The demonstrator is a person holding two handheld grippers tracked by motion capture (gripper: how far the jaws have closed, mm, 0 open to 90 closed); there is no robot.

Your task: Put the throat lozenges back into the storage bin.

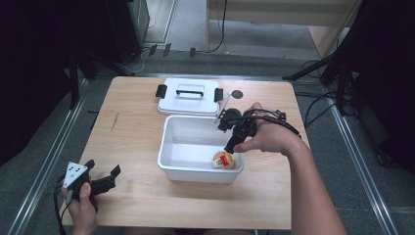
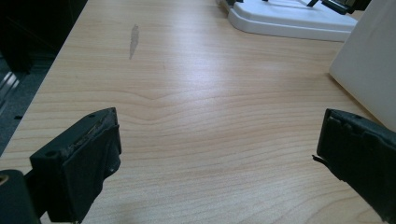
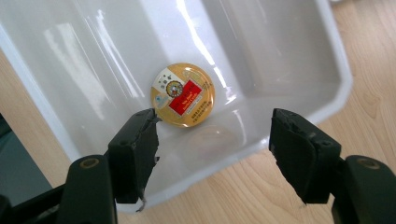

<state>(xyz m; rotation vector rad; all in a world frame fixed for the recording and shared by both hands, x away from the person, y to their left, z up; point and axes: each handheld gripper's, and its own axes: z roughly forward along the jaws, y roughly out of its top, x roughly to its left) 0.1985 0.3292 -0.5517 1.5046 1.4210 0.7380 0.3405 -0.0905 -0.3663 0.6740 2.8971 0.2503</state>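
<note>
A round gold tin (image 1: 224,160) (image 3: 183,95) with a red and white label lies in the near right corner of the white plastic bin (image 1: 169,147) (image 3: 289,51). My right gripper (image 1: 234,142) (image 3: 212,142) hangs open over the bin's right side, just above the tin, with nothing between its jaws. My left gripper (image 1: 103,179) (image 2: 217,151) rests open near the table's near left corner, over bare wood. The bin's white wall (image 2: 369,60) shows at the right of the left gripper view.
The bin's white lid (image 1: 188,100) (image 2: 289,18), with a black handle and black clasps, lies flat behind the bin. A small dark disc (image 1: 237,94) sits on the wooden table (image 1: 132,132) beside the lid. Cables and dark stands surround the table.
</note>
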